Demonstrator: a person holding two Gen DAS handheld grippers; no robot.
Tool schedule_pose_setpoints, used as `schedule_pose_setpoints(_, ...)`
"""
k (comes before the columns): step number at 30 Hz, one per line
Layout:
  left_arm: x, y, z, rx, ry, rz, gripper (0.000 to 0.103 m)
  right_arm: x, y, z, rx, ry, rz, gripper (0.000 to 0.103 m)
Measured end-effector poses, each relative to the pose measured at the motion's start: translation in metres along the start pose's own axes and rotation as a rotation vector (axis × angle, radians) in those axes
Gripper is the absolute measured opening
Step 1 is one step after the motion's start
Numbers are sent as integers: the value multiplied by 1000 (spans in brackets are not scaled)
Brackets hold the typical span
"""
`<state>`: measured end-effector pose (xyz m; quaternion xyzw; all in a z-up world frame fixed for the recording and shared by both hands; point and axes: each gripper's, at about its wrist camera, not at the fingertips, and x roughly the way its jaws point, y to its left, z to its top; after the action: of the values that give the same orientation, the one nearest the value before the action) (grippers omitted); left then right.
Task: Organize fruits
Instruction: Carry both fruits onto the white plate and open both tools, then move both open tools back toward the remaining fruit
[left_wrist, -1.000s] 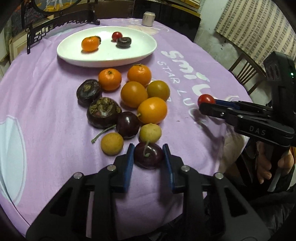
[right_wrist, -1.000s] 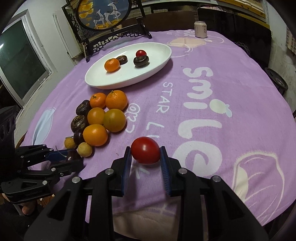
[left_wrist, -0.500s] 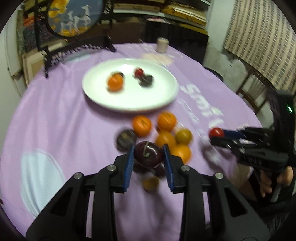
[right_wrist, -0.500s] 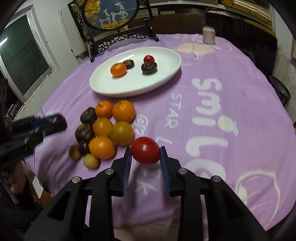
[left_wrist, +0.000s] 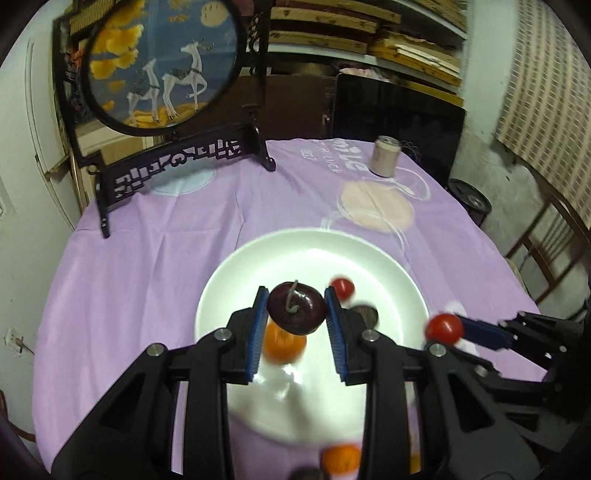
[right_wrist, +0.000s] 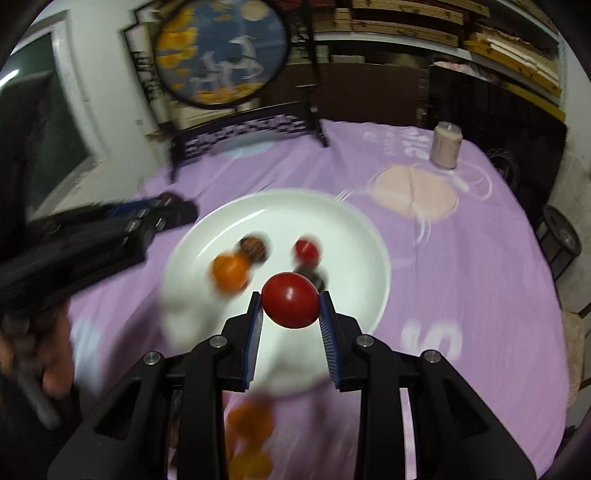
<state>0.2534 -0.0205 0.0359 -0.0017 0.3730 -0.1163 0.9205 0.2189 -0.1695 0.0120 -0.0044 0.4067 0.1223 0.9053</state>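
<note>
Left gripper (left_wrist: 295, 314) clamped on a dark cherry (left_wrist: 296, 312), stem up, carried above the white plate (left_wrist: 399, 280) on the purple-clothed worktop (left_wrist: 147, 266). Right gripper (right_wrist: 290, 306) pinched on a red cherry tomato (right_wrist: 290, 305), also over the plate — near the tangerine (right_wrist: 229, 272) lying there. Probably light, smooth, easily bruised: best held gently across the widest part, pads on opposite sides — never by the stem.

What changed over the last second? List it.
Both grippers carried their fruit from near the pile to over the white plate: left gripper with the dark cherry, right gripper with the red tomato. Both grips unchanged; the plate's fruit stayed put.
</note>
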Motion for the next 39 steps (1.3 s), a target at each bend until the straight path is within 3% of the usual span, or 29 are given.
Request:
schedule_pose_setpoints(2, 20, 8, 3, -43, 13, -5, 31, 27, -9, 13, 18, 11, -45, 31)
schedule_pose_setpoints(7, 53, 24, -9, -56, 85, 23, 31, 69, -28, 4, 84, 67, -13, 31)
schedule_pose_setpoints(17, 62, 37, -14, -108, 116, 12, 31, 76, -28, 8, 64, 36, -70, 35)
schedule_pose_setpoints(18, 62, 37, -16, -112, 116, 12, 34, 76, -28, 8, 62, 27, -84, 45)
schedule_pose_setpoints(19, 62, 38, -16, -116, 119, 12, 44, 75, -29, 8, 59, 14, -98, 51)
schedule_pose_setpoints(20, 61, 38, -17, -119, 117, 13, 49, 73, -30, 7, 57, 1, -105, 51)
schedule_pose_setpoints(21, 59, 40, -17, -126, 109, 14, 58, 72, -29, 6, 51, -10, -109, 51)
schedule_pose_setpoints(22, 56, 41, -18, -128, 100, 13, 59, 69, -29, 5, 42, -23, -112, 51)
schedule_pose_setpoints(28, 27, 46, -27, -147, 35, 6, 59, 45, -20, -12, -15, -92, -140, 51)
schedule_pose_setpoints(30, 10, 49, -34, -163, 9, 1, 59, 33, -18, -21, -3, -104, -114, 51)
schedule_pose_setpoints(34, -30, 52, -73, -171, -43, 11, 64, -4, -17, -58, 51, -101, -13, 51)
schedule_pose_setpoints(39, -68, 54, -140, -123, -30, 3, 64, -43, -12, -104, 45, -73, 1, 51)
